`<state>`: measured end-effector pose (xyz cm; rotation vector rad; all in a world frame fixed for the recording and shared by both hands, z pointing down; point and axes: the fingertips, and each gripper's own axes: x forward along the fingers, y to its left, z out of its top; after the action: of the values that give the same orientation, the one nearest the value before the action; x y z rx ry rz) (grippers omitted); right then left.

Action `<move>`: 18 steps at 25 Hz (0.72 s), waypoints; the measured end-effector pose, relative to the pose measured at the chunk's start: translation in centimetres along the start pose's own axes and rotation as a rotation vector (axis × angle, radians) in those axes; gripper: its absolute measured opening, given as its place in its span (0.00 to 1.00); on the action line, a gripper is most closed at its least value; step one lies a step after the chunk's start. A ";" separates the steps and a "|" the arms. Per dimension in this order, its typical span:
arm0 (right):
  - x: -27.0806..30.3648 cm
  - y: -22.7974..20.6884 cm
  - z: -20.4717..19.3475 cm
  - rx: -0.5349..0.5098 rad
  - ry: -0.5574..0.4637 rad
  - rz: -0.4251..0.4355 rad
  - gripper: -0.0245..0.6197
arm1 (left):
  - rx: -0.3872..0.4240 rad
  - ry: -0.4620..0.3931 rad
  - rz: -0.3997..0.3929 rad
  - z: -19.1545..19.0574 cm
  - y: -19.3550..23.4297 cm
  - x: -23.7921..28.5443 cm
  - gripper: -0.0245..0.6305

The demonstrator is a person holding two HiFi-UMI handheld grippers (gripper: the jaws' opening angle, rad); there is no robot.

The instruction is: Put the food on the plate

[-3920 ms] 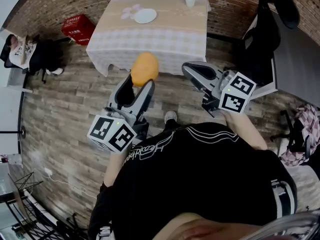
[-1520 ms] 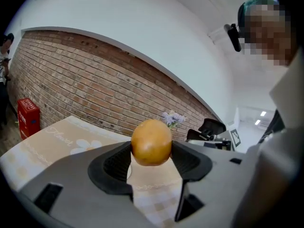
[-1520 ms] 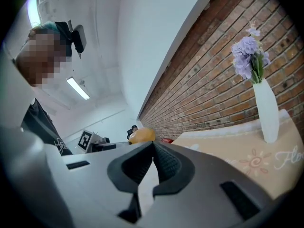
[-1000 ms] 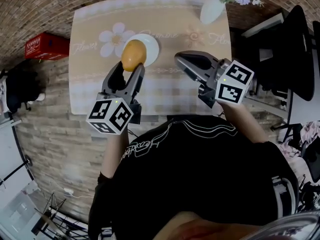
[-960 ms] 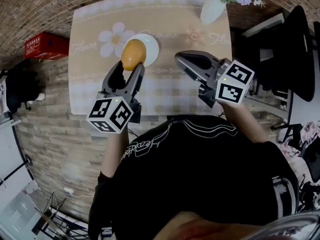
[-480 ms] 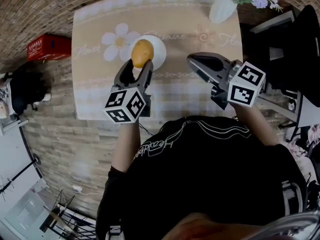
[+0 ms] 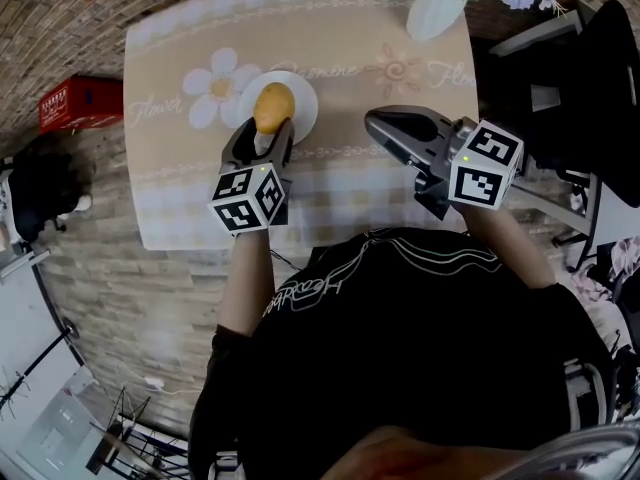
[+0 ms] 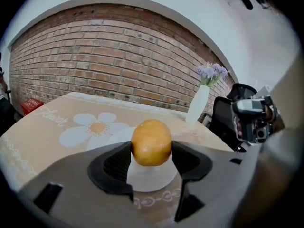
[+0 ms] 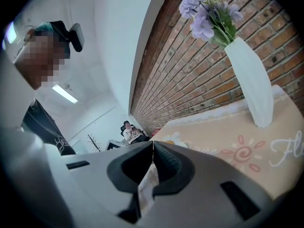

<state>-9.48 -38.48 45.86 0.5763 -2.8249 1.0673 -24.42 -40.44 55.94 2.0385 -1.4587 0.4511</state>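
The left gripper [image 7: 263, 136] is clamped on a round, smooth-skinned, orange-yellow piece of food [image 8: 151, 142], one dark pad pressed to each flank at about its widest part. It holds the food over the small round white plate [image 7: 304, 105], which sits on the beige flower-printed tablecloth [image 7: 180, 188]. From the left gripper view the plate's white surface shows just under the food and roughly centred between the jaws, so the alignment looks good. Whether the food's underside already touches the plate is hard to judge from either angle, though it appears to sit slightly above it. The step in hand looks like the set-down. To do it well, lower straight down until the food bears on the middle of the plate, and only then part the jaws, slowly and evenly. A shape this round would likely roll if let go from a height or nudged by one pad. Draw the gripper back along its own line rather than sideways, so that neither jaw catches the rim or drags the light plate across the cloth. The right gripper [image 7: 386, 128] hangs over the table to the right with its jaws pressed together on nothing. It is well apart from the plate and from the tall white vase of purple flowers [image 7: 434, 10], and can remain there.
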 end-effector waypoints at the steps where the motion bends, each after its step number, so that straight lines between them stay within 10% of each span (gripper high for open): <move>1: 0.0 -0.1 -0.1 0.001 0.002 -0.001 0.03 | 0.003 0.004 0.003 -0.1 0.1 0.2 0.44; 18: -0.4 0.3 0.0 0.007 0.024 0.003 0.03 | 0.001 -0.013 0.017 -0.9 0.5 0.7 0.46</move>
<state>-9.19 -38.14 45.64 0.5558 -2.8032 1.0784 -24.59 -40.51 57.17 2.0351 -1.4842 0.4467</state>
